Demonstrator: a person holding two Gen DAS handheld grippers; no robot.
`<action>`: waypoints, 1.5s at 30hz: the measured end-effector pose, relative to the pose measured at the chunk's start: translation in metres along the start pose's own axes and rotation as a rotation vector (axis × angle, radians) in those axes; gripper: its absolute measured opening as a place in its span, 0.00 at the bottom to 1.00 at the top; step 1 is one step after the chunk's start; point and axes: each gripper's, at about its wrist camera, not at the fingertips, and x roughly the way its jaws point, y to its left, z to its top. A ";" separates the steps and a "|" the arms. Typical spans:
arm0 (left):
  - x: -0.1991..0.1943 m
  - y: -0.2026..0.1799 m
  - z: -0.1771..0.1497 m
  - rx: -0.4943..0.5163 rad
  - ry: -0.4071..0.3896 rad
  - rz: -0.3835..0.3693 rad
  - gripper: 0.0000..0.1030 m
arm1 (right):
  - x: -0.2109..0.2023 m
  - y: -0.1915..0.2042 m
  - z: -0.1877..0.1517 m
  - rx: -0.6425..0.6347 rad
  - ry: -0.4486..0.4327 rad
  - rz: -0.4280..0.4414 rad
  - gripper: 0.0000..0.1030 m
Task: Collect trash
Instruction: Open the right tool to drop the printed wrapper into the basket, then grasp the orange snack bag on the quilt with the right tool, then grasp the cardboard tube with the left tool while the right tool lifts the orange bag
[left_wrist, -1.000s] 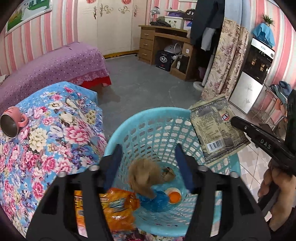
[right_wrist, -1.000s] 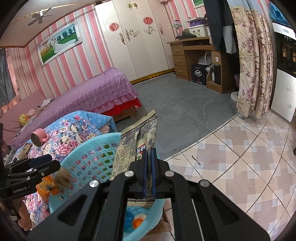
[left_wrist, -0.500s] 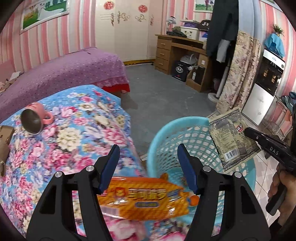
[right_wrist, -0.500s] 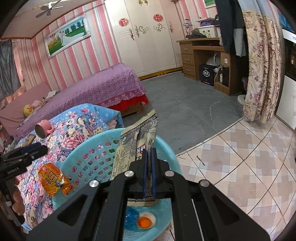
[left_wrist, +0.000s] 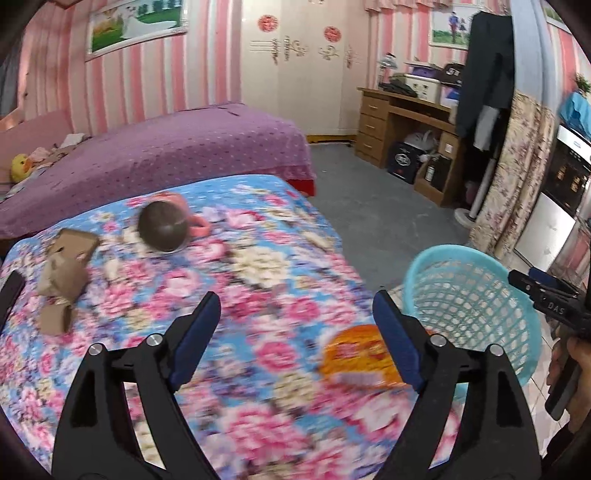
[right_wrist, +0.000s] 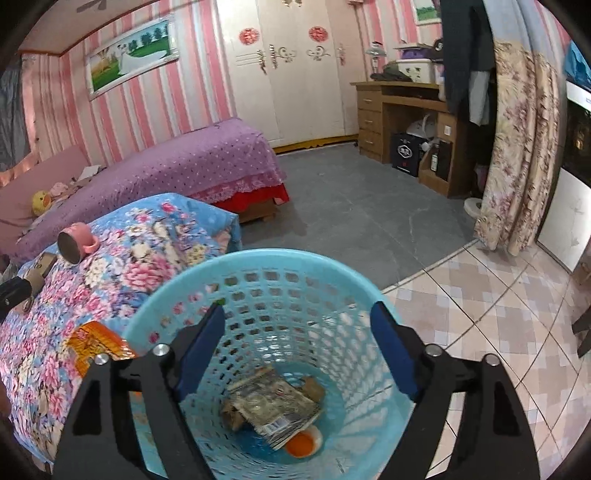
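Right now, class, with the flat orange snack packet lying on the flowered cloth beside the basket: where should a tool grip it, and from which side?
Take the flat orange snack packet by its edge nearest the turquoise plastic basket, coming down from above at the table's edge. It lies flat on the flowered cloth, so only a thin edge offers a pinch.

light: even, indoor, moderately bright | blur: left view's foreground motion-smeared | edges: fisheye-bent, dark corners
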 end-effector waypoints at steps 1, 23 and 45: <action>-0.004 0.012 -0.002 -0.010 -0.003 0.016 0.82 | 0.000 0.008 0.001 -0.014 0.000 -0.001 0.79; -0.031 0.240 -0.058 -0.280 0.032 0.265 0.91 | 0.007 0.156 -0.001 -0.201 -0.005 0.046 0.80; 0.040 0.280 -0.054 -0.322 0.152 0.227 0.51 | 0.032 0.181 -0.005 -0.220 0.033 0.059 0.80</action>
